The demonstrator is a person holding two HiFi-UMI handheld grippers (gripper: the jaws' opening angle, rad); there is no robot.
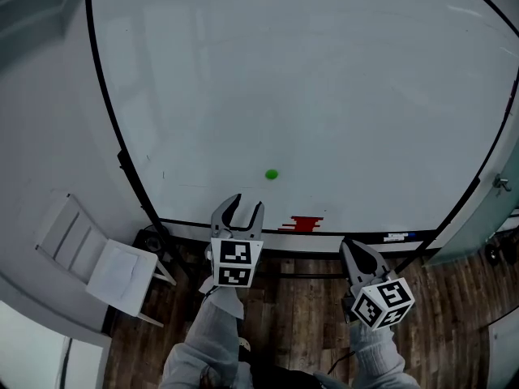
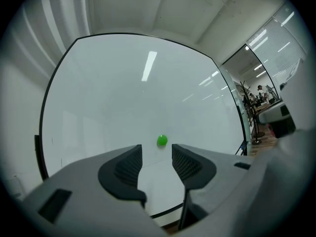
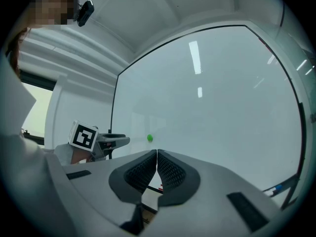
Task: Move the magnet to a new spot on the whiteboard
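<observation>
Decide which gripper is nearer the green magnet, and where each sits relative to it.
Left. The left gripper, jaws apart, is just below-left of the green magnet; the right gripper, jaws together, is lower and farther right.

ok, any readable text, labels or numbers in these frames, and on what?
No readable words or numbers in any view.
Marker cubes on the left tool and right tool: black-and-white square patterns, no letters.
White-and-blue strip on the whiteboard lower edge: maybe a label, too small to read.
Red item on the same edge: no print visible.
Green magnet: plain.
</observation>
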